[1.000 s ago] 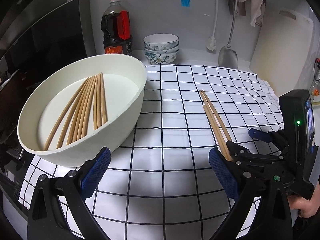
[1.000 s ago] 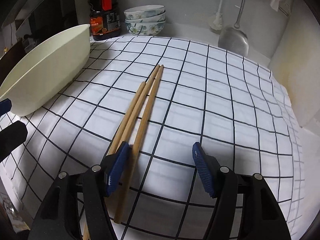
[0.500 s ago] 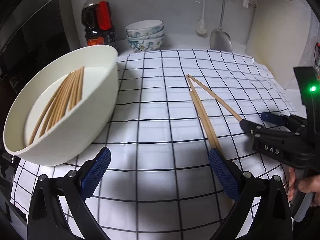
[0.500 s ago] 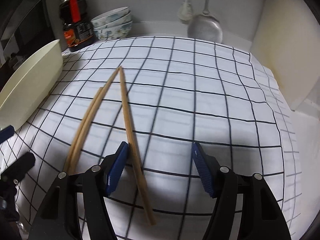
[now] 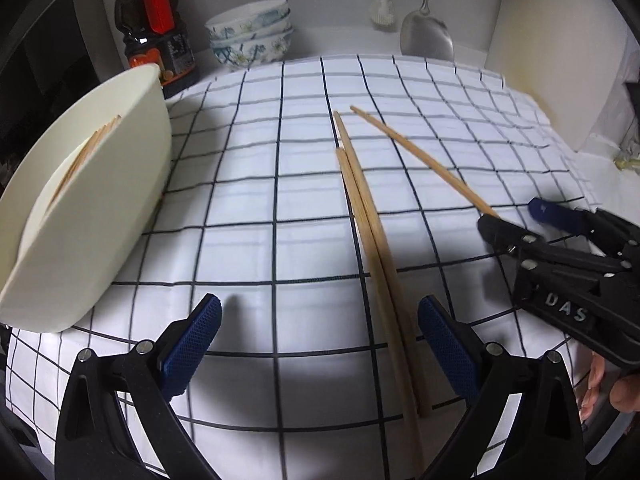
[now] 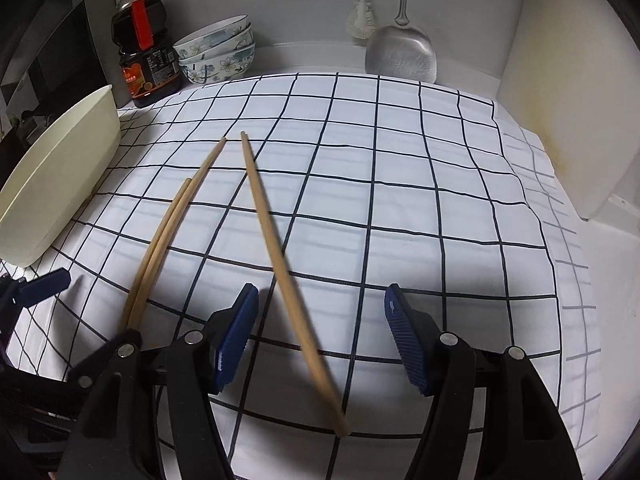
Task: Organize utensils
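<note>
On the white cloth with thin black squares [image 5: 248, 208] that covers the table, three long tan wooden chopsticks lie loose near the middle. Two of them, the pair of chopsticks [image 5: 372, 240], lie side by side and touching. The single chopstick [image 6: 280, 256] lies apart and slants away from them.

The left tool [image 5: 320, 340] has its blue pads spread wide, with the near ends of the pair between them. It pinches nothing. The right tool [image 6: 322, 340] is spread wide too, and the single chopstick runs between its pads without being squeezed.

The sticks are thin and round, so I think they could roll or slip out when the pads press in. The cloth could also bunch up if a pad drags on it. The two tools are close together and might bump.

At the left edge of the table sits a big cream oval plastic bowl [image 5: 100, 216]. More tan chopsticks [image 5: 86, 152] lie inside it. At the back edge stand three stacked flowered bowls [image 6: 218, 52]; I cannot tell if anything is in them.
</note>
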Demonstrator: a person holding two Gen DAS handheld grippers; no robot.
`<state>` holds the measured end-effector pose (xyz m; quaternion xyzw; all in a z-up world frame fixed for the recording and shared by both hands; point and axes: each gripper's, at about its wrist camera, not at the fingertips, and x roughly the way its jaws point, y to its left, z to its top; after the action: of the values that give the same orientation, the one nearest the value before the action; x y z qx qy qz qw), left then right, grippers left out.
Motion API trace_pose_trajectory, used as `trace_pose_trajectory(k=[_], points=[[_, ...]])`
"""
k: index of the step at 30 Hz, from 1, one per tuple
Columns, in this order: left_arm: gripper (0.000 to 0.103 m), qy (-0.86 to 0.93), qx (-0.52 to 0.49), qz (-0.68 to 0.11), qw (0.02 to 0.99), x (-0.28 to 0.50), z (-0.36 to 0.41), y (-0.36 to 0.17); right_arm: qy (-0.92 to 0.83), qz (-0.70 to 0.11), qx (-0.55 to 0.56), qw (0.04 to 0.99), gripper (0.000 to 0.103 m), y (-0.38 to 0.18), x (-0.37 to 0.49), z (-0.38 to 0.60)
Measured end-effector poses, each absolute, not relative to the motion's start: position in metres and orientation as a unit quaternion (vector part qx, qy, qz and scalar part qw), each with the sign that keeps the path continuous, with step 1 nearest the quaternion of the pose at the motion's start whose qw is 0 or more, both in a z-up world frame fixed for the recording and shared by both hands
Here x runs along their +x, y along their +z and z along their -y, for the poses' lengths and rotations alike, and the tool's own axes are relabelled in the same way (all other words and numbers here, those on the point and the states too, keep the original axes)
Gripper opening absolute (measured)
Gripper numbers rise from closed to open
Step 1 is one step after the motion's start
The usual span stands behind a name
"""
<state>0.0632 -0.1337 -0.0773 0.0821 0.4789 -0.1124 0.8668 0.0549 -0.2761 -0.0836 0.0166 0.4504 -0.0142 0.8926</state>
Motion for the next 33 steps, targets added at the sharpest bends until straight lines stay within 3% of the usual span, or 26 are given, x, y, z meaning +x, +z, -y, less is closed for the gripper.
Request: trace_pose_trajectory(k=[3, 5, 7, 8, 10, 11, 12, 13, 16, 33], points=[[0.096, -0.117, 0.068, -0.472, 0.871, 0.061, 0.133, -0.078, -0.02, -0.447, 0.014, 0.894, 0.063, -0.084, 0.055, 0.276], [0.089, -0.122, 0.067, -0.463, 0.875, 0.058, 0.133, -0.077, -0.019, -0.443, 0.012, 0.896, 0.063, -0.084, 0.055, 0.274], [0.067, -0.129, 0.068, -0.455, 0.879, 0.055, 0.135, -0.075, -0.016, -0.441, 0.01, 0.897, 0.057, -0.085, 0.056, 0.271], [0.061, -0.133, 0.068, -0.451, 0.88, 0.053, 0.135, -0.074, -0.011, -0.44, 0.008, 0.898, 0.054, -0.084, 0.056, 0.269], [0.036, -0.137, 0.065, -0.445, 0.883, 0.052, 0.135, -0.072, -0.002, -0.439, -0.001, 0.898, 0.03, -0.083, 0.055, 0.263], [0.03, -0.139, 0.063, -0.44, 0.885, 0.05, 0.134, -0.071, 0.003, -0.439, -0.007, 0.898, 0.024, -0.082, 0.055, 0.259], [0.018, -0.14, 0.061, -0.437, 0.886, 0.05, 0.132, -0.071, 0.005, -0.439, -0.012, 0.898, 0.015, -0.082, 0.055, 0.257], [0.014, -0.143, 0.056, -0.435, 0.887, 0.051, 0.131, -0.071, 0.005, -0.439, -0.017, 0.898, 0.01, -0.082, 0.055, 0.254], [0.013, -0.155, 0.043, -0.436, 0.886, 0.049, 0.125, -0.07, 0.0, -0.437, -0.02, 0.899, 0.006, -0.082, 0.055, 0.253], [0.013, -0.188, -0.001, -0.409, 0.893, 0.049, 0.103, -0.027, 0.016, -0.412, 0.072, 0.908, 0.006, -0.064, 0.049, 0.269]])
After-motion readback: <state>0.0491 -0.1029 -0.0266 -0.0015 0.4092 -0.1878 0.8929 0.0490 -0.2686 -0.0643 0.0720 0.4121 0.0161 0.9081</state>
